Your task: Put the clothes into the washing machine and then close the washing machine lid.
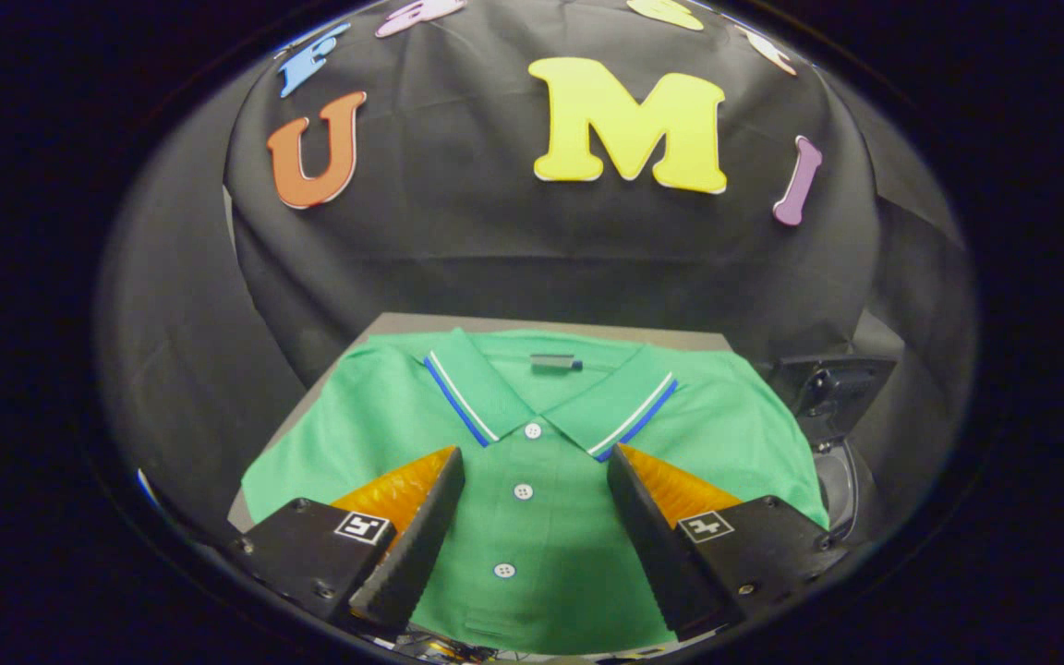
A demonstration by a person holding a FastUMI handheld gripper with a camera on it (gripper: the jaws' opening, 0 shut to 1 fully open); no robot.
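Nearest to us, the black two-finger gripper with orange ribbed side panels [536, 462] is spread wide, its jaws apart and pressing on nothing. Between its fingers [417, 536] runs the buttoned placket of the green short-sleeved polo shirt with a white-and-blue striped collar [532, 517], so we are poised over the middle of the garment; whether the tips touch the cloth we cannot tell.

The shirt lies flat and face up on a grey tabletop [403, 323], collar toward the far side, sleeves spread left and right. It covers most of the surface.

To the right of the shirt, just beside its right sleeve, we see a dark machine body with a round opening [832, 434], which we judge to be the washing machine; we cannot make out its lid.

We judge the task to be at its first step: the clothing is not yet picked up. The next move calls for lowering onto the fabric and closing on a gathered fold firm enough to lift the whole shirt, then carrying it right to the opening.
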